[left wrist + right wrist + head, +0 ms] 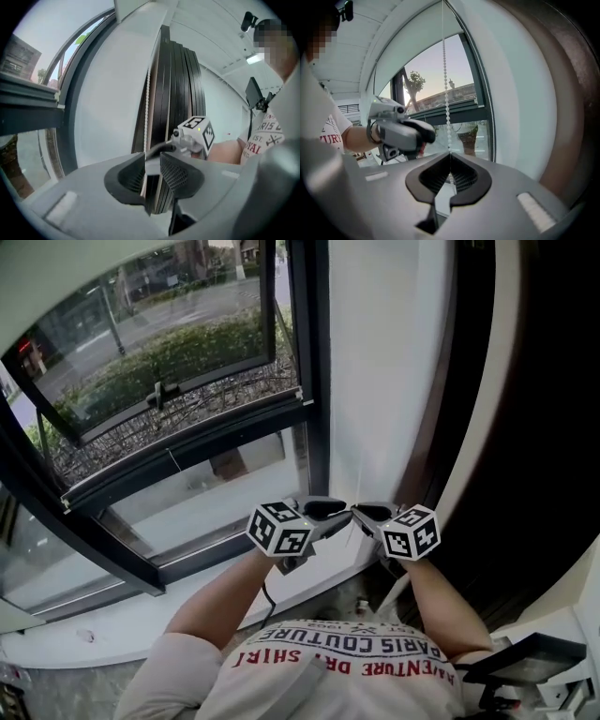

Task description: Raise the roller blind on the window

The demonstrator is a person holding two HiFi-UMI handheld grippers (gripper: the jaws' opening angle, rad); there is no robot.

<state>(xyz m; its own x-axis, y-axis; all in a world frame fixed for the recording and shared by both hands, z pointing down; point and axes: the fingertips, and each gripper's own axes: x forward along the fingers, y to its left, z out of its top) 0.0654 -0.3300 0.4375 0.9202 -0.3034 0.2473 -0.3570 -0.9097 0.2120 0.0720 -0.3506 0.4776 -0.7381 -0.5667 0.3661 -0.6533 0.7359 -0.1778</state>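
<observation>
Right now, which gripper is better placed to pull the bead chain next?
Right, probably. The right gripper is shut on the bead chain, so it can pull at once. The left gripper stands open, clamping nothing.

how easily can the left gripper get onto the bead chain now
Probably yes: the left gripper has its jaws apart with the bead chain hanging at their gap, and nothing blocks it. The right gripper clamps it.
</observation>
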